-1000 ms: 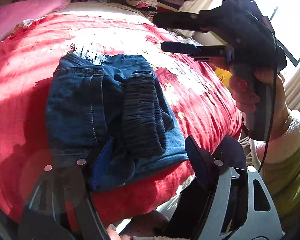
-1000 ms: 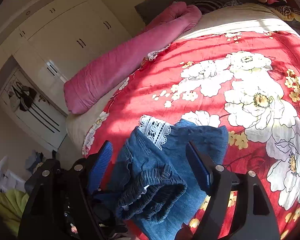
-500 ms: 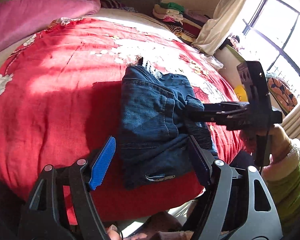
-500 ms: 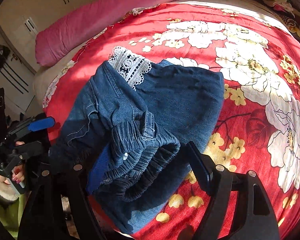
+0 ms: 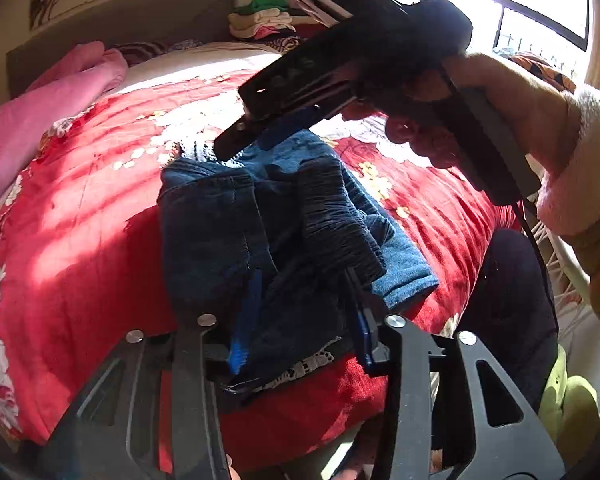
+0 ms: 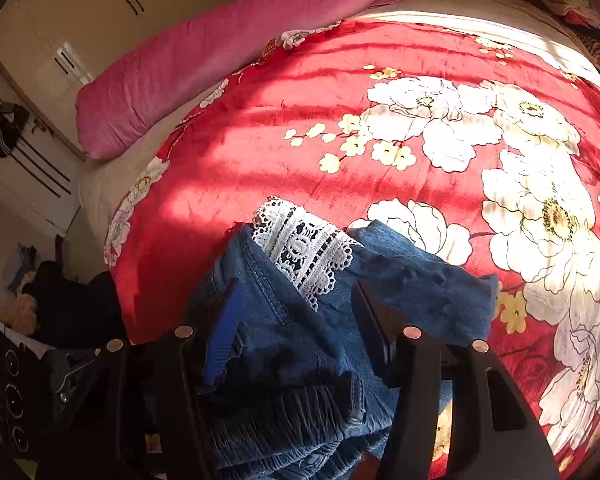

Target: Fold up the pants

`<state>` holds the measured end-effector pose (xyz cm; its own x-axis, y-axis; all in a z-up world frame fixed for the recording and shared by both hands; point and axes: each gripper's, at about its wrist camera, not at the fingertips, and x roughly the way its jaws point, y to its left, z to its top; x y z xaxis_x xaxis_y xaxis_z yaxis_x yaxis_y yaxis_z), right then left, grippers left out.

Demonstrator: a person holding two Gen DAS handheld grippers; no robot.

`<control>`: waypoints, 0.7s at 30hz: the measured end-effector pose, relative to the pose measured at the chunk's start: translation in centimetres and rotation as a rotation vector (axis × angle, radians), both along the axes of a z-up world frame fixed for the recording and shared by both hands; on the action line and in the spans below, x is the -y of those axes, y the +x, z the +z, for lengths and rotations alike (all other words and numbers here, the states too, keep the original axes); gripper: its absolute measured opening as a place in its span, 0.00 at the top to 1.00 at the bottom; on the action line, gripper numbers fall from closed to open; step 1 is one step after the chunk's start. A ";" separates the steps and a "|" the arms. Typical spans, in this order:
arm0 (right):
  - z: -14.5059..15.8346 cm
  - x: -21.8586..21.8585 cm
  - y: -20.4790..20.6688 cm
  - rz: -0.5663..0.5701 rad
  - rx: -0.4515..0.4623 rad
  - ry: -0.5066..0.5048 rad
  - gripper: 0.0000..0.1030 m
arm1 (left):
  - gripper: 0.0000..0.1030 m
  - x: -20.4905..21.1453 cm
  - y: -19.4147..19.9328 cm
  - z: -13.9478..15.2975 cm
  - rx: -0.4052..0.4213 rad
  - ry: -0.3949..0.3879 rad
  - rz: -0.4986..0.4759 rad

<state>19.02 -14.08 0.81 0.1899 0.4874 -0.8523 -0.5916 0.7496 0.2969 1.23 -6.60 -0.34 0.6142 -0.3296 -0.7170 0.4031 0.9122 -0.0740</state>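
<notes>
The blue denim pants [image 5: 228, 216] lie folded in a thick bundle on the red flowered bedspread [image 5: 80, 216], with white lace trim [image 6: 304, 248] showing at one end. My left gripper [image 5: 302, 312] is at the bundle's near end, jaws closing, and the blue pads [image 5: 242, 332] squeeze the bunched denim between them. My right gripper [image 6: 300, 320] comes down on the far, lace end of the pants [image 6: 420, 292]. Its jaws are closing with flat denim between the fingers, which do not pinch it. In the left wrist view the right gripper [image 5: 252, 136] hangs over that end, held by a hand [image 5: 500, 112].
A pink rolled quilt [image 6: 220, 52] lies along the far side of the bed. Stacked folded clothes [image 5: 264, 20] sit by the headboard. White cupboards [image 6: 60, 40] stand beyond the bed, and a window [image 5: 520, 4] is at the right. The bedspread's sunlit far half [image 6: 420, 120] is bare.
Both grippers have dropped onto the folded pants and their jaws have narrowed. The left now grips the near end. The right, which was over the elastic waistband, now sits at the lace end.
</notes>
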 end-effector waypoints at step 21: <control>-2.6 -2.3 0.4 0.006 0.076 -0.133 0.92 | 0.90 -0.6 -0.8 -1.4 -0.074 -0.067 -0.026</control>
